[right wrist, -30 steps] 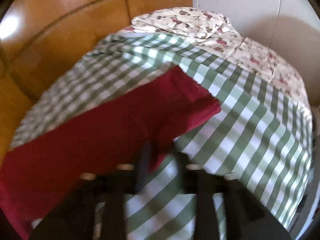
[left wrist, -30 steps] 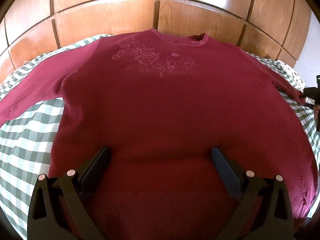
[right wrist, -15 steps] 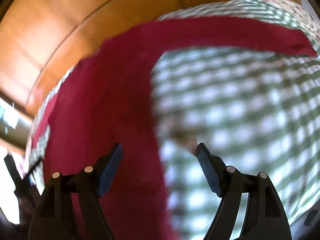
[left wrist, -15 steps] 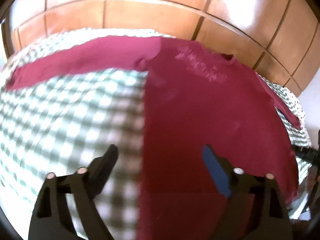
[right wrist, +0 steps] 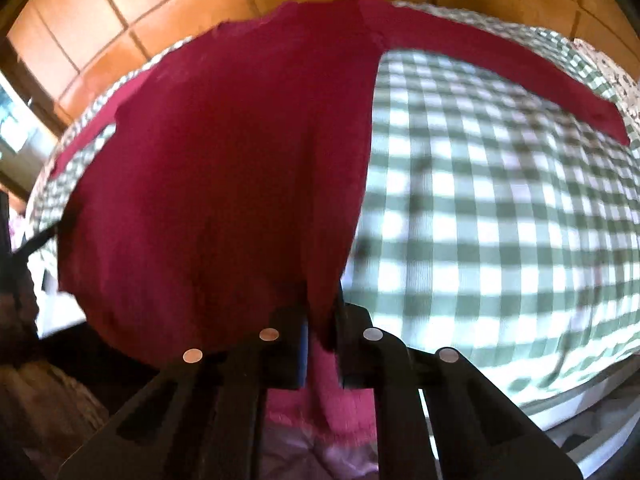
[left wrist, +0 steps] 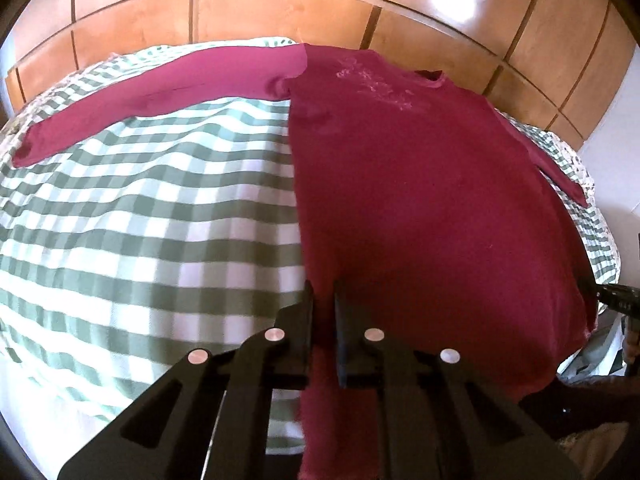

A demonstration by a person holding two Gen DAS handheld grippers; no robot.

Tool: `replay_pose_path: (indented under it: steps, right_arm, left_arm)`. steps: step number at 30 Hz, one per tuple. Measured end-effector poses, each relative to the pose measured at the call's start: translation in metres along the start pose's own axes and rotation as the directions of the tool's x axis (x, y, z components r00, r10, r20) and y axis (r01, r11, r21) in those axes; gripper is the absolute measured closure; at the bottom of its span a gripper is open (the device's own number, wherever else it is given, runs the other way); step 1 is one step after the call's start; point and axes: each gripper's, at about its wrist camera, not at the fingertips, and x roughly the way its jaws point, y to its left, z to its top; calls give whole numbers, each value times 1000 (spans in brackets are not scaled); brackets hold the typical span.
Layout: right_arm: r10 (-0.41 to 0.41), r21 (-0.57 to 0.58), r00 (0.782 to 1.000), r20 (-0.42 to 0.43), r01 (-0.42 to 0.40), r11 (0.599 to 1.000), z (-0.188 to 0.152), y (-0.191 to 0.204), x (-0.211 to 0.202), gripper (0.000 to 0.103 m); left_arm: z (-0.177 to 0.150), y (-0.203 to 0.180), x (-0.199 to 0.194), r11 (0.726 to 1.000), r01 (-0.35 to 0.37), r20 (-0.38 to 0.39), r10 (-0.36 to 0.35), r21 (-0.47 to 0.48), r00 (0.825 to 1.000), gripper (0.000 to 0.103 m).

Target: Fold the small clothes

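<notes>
Left wrist view: the left gripper (left wrist: 323, 300) has just closed, and its jaws are pinched together on the bottom corner of one dark red long-sleeved top (left wrist: 420, 200), which lies flat on the bed's green-and-white checked cover (left wrist: 160, 220). From this gripper, the body of the top stretches ahead and to the right, up to the neckline near the wooden panelled headboard (left wrist: 280, 12). One sleeve (left wrist: 152, 96) runs away ahead and to the left, laid out straight. The second sleeve shows far off to the right. At the right edge, by the opposite hem corner, a dark piece of the other tool (left wrist: 616, 296) is just visible.

Right wrist view: the right gripper (right wrist: 322, 312) has likewise just closed, clamped on the opposite bottom corner, with a fold of red cloth caught between the jaws. The body spreads ahead and to the left; a sleeve (right wrist: 500, 68) reaches ahead and to the right across the cover.

Both hem corners seem held, so the step in hand looks like lifting the hem and carrying it toward the neckline. To do it well, raise both corners together and level, keep the hem taut between them, and lay it down squarely without dragging the sleeves.

Count: one top, two sleeves, two grippers, one bed.
</notes>
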Motion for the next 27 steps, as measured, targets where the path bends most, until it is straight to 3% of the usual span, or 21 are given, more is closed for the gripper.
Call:
replay_pose_path:
  steps: [3, 4, 5, 7, 10, 13, 15, 16, 18, 22, 25, 27]
  right_arm:
    - [12, 22, 1000, 8, -12, 1000, -6, -6, -1, 92]
    - [31, 41, 999, 11, -32, 999, -5, -9, -2, 81]
    - [64, 70, 998, 14, -65, 995, -4, -15, -4, 53]
    - [86, 132, 995, 59, -93, 987, 2, -30, -12, 26]
    - [58, 231, 989, 138, -89, 969, 19, -60, -20, 26]
    - [8, 390, 977, 211, -92, 916, 39, -107, -22, 26]
    - [-41, 500, 967, 251, -93, 861, 48, -142, -23, 26]
    - [-70, 576, 959, 273, -105, 811, 55, -171, -22, 26]
    - [-126, 654, 951, 284, -96, 751, 64, -204, -21, 27]
    - [-267, 808, 926, 267, -64, 585, 80, -285, -15, 41]
    - [-345, 851, 908, 238, -24, 525, 100, -321, -10, 45]
    - [-372, 861, 903, 214, 5, 509, 114, -337, -6, 48]
  left_arm:
    - [3, 1, -4, 1000, -26, -7, 26, -14, 1000, 77]
    - [9, 6, -12, 998, -15, 30, 17, -69, 999, 55]
    - [13, 9, -19, 995, 8, 66, -2, -100, 998, 45]
    - [29, 12, -31, 988, 40, 137, -20, -151, 990, 41]
    - [52, -2, -26, 992, 44, 166, -23, -120, 986, 41]
    - [69, -28, -4, 998, 45, 140, -38, -50, 989, 39]
    - [77, -44, 13, 1000, 26, 127, -24, -16, 992, 32]
    - [82, -52, 27, 1000, 18, 106, -18, -2, 994, 32]
    - [86, -59, 47, 1000, 22, 58, -22, -3, 998, 32]
    - [85, -70, 75, 1000, -17, -8, 18, 10, 1000, 30]
    - [86, -77, 81, 998, -33, -11, 34, 51, 999, 22]
    - [89, -80, 86, 998, -43, -14, 44, 51, 999, 18]
